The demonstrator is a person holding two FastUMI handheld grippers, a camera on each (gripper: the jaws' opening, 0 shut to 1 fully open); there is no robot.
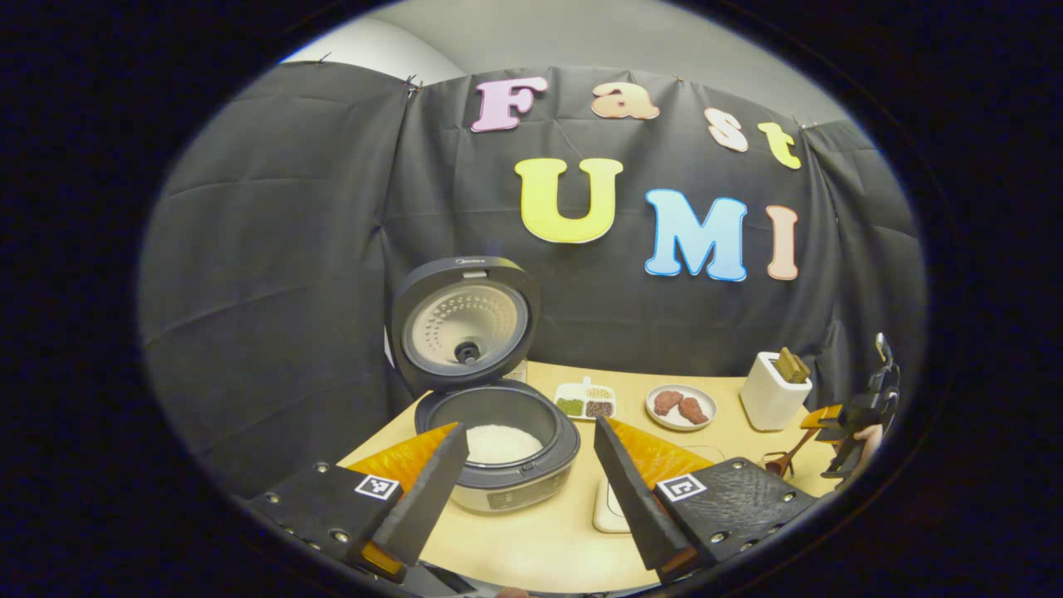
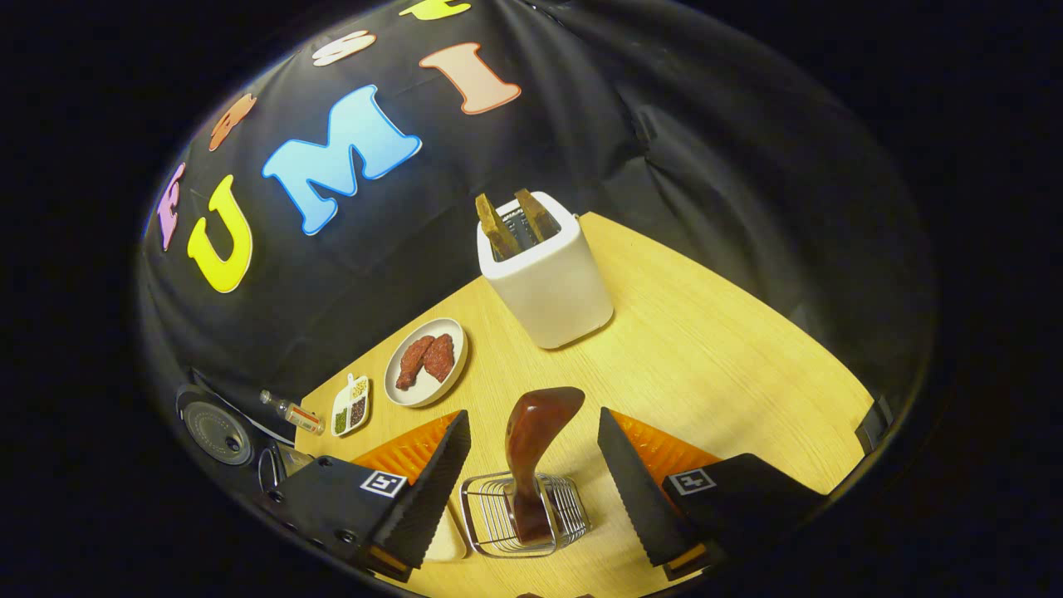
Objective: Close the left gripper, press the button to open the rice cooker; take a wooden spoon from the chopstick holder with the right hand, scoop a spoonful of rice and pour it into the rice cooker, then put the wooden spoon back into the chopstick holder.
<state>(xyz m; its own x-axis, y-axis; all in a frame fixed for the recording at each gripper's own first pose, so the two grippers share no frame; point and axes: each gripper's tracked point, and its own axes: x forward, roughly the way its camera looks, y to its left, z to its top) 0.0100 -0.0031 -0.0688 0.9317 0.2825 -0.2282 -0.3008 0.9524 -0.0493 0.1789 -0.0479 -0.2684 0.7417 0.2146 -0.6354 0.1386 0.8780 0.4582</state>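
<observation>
Right gripper [image 2: 531, 490] jaws apart, straddling wooden spoon [image 2: 536, 448] in chopstick holder [image 2: 525, 515]. We judge an off-centre squeeze could tip the holder.

Glossy wooden spoon [image 2: 531, 448]; wire chopstick holder [image 2: 525, 515]; matt wood-grain table [image 2: 706, 349].

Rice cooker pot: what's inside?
White rice lies in the open rice cooker. The left gripper finger covers the pot's near-left part, so the rest of the contents are hidden.
</observation>
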